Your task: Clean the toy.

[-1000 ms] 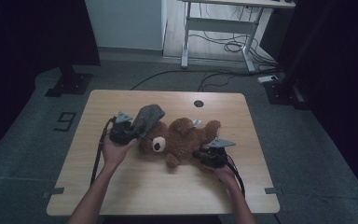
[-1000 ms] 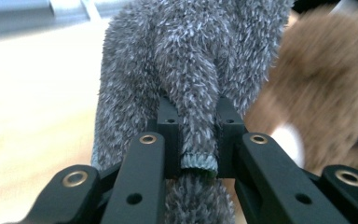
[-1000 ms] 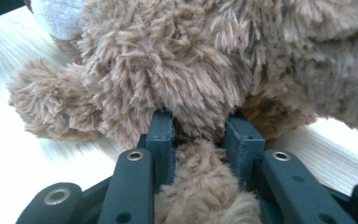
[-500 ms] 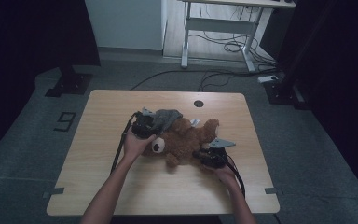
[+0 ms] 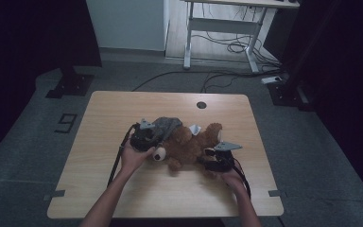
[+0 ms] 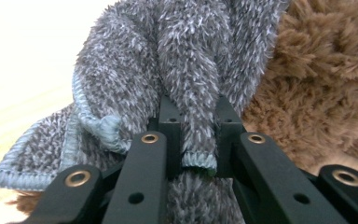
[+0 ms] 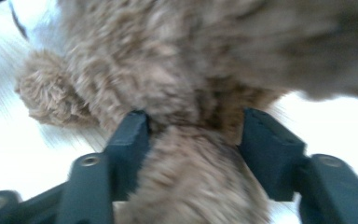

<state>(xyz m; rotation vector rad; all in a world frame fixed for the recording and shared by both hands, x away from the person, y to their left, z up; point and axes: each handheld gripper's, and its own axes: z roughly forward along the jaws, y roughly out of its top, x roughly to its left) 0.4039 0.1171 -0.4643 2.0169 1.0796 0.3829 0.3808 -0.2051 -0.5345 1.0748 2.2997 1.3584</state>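
Lying near the middle of the wooden table (image 5: pixel 123 198), the brown teddy bear (image 5: pixel 194 144) stretched across it with its head toward the person's left and a leg toward the right. Bare tabletop ran all round it: a broad strip to the far edge, where a small round hole (image 5: pixel 201 104) sat, a wide margin on the left, a narrower one on the right, and open wood between the bear and the near edge where the forearms came in. Beyond the table were grey floor, cables and the legs of another desk.

The left gripper (image 5: pixel 146 137) sat at the bear's head end, its hand wrapped round the body from the near side. In the left gripper view its jaws were pinched tight on a fold of the grey fluffy cloth (image 6: pixel 186 79), the hemmed edge hanging just below the pads, with the bear's fur (image 6: pixel 317 93) right beside it. From above the cloth (image 5: pixel 166 126) lay draped over the bear's head and shoulder.

The right gripper (image 5: pixel 215 158) pointed in at the bear's leg from the near right, the hand low behind it. Its jaws had just been opening; in the right gripper view they stood about half apart with the furry leg (image 7: pixel 191 121) between them, the pads at the fur's sides, though blur hid whether they still pressed.
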